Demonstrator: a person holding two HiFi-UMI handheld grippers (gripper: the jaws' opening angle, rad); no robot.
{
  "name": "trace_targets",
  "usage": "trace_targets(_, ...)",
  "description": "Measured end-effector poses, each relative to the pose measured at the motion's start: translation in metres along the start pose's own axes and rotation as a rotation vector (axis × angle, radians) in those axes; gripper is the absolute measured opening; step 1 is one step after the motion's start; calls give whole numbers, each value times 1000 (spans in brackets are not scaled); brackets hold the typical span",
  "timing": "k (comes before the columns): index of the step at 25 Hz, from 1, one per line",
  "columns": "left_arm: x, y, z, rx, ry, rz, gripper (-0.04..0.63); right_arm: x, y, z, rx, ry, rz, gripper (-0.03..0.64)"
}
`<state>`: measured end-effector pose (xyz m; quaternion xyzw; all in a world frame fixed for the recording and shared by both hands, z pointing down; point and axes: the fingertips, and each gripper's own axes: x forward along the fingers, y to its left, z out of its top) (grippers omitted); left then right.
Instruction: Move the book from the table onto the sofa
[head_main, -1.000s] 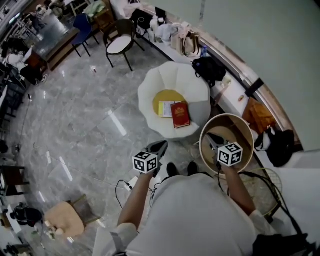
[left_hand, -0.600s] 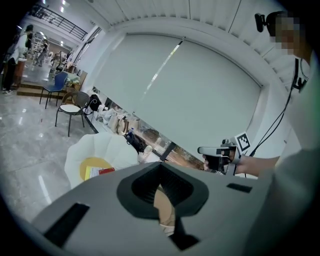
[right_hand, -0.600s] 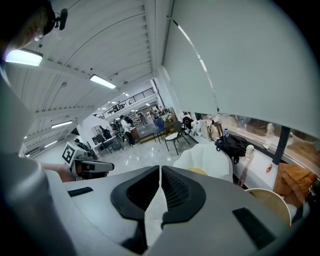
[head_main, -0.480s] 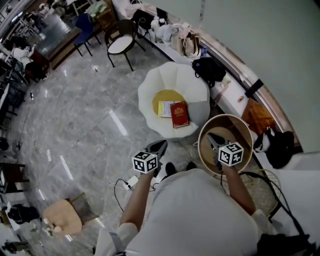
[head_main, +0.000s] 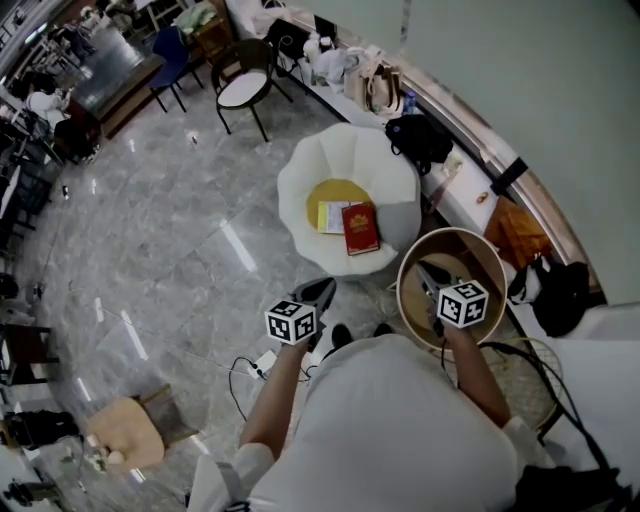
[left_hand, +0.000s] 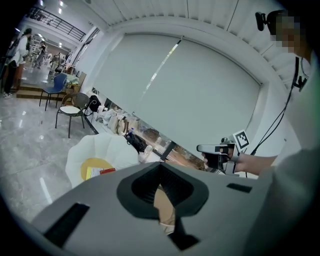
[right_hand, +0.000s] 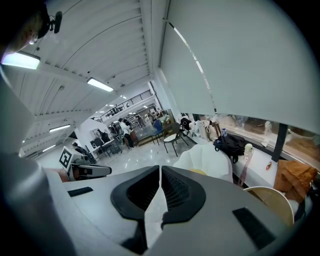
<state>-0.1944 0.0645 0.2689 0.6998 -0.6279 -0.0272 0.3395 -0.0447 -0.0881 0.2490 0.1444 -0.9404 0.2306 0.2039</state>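
Note:
A red book lies on the yellow cushion of the white petal-shaped sofa, beside a yellow-and-white booklet. The round wooden table stands to the sofa's right with nothing visible on its bare top. My left gripper hovers over the floor just short of the sofa, shut and empty. Over the table's near side my right gripper is likewise shut and empty. The left gripper view shows the closed left gripper, the sofa and the red book. The right gripper view shows the closed right gripper.
A black bag sits behind the sofa by a window ledge with bags. A black chair and a blue chair stand farther back. A cable trails on the marble floor; a wooden stool is at the lower left.

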Motion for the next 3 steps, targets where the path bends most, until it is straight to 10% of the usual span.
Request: trace_targets(3, 0, -2, 1, 20, 7, -5, 2, 0, 2, 1, 3, -6, 3, 41)
